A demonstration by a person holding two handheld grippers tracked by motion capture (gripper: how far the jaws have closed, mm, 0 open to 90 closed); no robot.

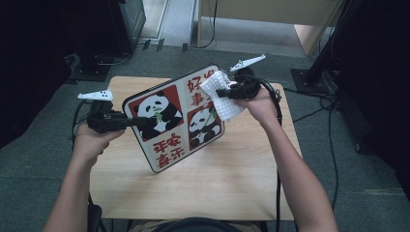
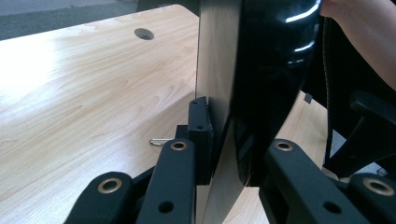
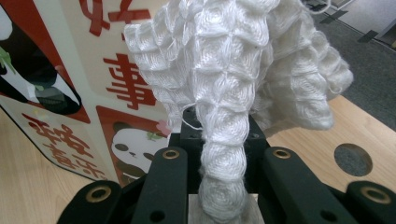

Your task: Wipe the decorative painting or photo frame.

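From the high view, I see my left gripper point(image 1: 126, 122) pinching the left edge of the panda board point(image 1: 176, 116), which is held tilted above the middle of the bench point(image 1: 203, 183). My right gripper point(image 1: 231, 91) presses a white cloth point(image 1: 220, 96) against the board's top right corner. In the left gripper view, the fingers point(image 2: 198, 140) clamp the board point(image 2: 243, 84) edge-on. In the right gripper view, the fingers point(image 3: 170, 182) squeeze a bunched cloth point(image 3: 224, 74) beside the board point(image 3: 70, 70).
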